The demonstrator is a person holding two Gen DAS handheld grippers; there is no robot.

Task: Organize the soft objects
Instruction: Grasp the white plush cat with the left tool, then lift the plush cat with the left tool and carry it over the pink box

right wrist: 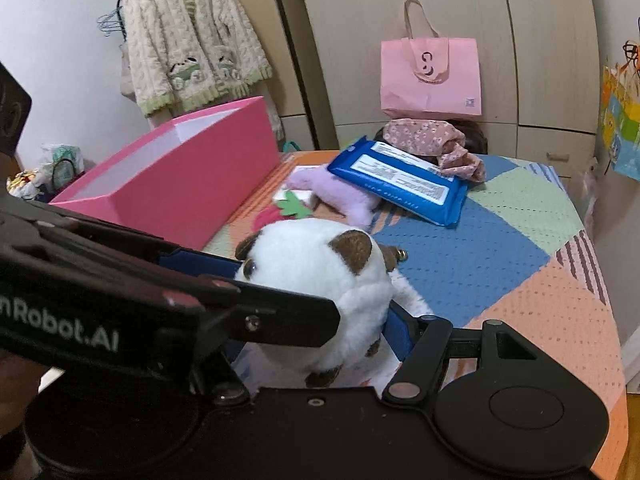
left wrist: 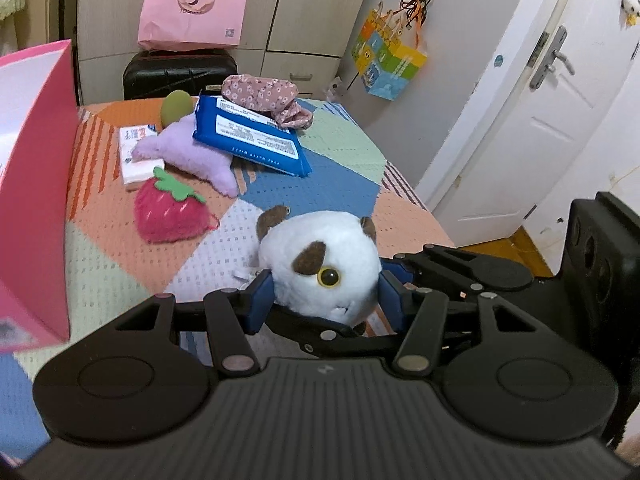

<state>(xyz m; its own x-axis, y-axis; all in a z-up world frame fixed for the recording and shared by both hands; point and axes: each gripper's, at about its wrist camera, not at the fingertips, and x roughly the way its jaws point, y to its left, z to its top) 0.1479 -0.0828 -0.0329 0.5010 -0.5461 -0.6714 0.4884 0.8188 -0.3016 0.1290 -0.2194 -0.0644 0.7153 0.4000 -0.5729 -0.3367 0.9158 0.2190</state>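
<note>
A white plush toy [left wrist: 320, 264] with brown patches and a yellow eye hangs just above the patchwork tablecloth [left wrist: 328, 184]. My left gripper [left wrist: 326, 298] is shut on its head, with a blue pad pressed on each side. My right gripper [right wrist: 316, 340] grips the plush toy [right wrist: 316, 264] lower down on its body; its left finger is hidden behind the left gripper's body. Farther back lie a strawberry plush [left wrist: 170, 210], a purple plush [left wrist: 192, 152], a blue wipes pack [left wrist: 252, 136], a floral cloth [left wrist: 264, 98] and a green ball [left wrist: 176, 108].
An open pink box [right wrist: 180, 184] stands along the left side of the table. A white tissue pack [left wrist: 134, 152] lies under the purple plush. Behind the table are a black suitcase [left wrist: 180, 74] with a pink bag [left wrist: 192, 4] and wardrobes. A white door [left wrist: 540, 100] is at the right.
</note>
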